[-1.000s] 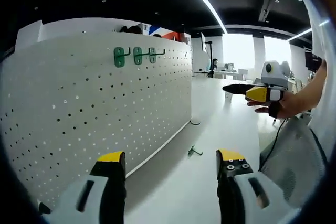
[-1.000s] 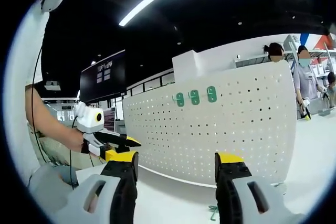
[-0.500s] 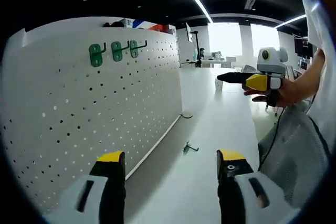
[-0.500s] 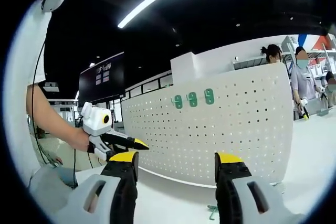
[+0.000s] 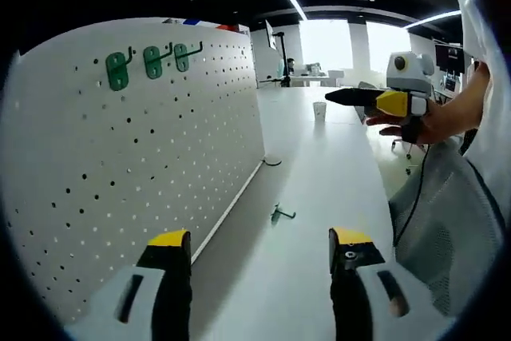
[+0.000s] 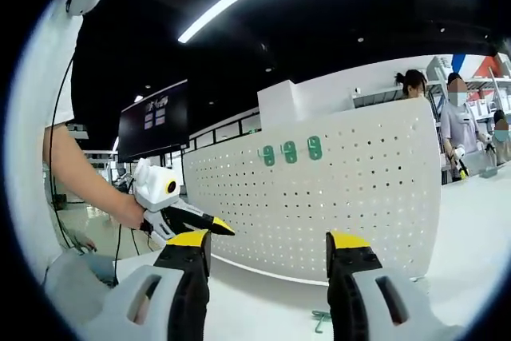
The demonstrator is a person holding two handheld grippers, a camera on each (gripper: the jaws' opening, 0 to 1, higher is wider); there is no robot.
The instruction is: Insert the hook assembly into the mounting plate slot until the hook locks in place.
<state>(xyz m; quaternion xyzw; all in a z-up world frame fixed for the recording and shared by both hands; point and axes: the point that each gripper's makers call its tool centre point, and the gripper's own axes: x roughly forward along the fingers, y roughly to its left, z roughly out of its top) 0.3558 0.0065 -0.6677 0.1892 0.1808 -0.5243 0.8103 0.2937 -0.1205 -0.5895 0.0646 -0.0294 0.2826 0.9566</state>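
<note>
Both tools, left (image 5: 259, 249) and right (image 6: 269, 249), gape empty; I'd lower squarely onto the small green metal hook (image 5: 280, 214) (lying loose on the white surface (image 5: 319, 197)).

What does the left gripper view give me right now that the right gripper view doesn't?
Left gripper view: the tabletop stretching away along the pegboard's base, a dark hook lying further along that base, a white cup far down the table, and bright windows beyond.

Right gripper view: the pegboard face-on, a black wall screen, and people standing past the pegboard's far end.

Both: the white pegboard, three green hooks mounted near its top, one loose green hook on the table, each other's gripper, and both sets of jaws open, empty.
</note>
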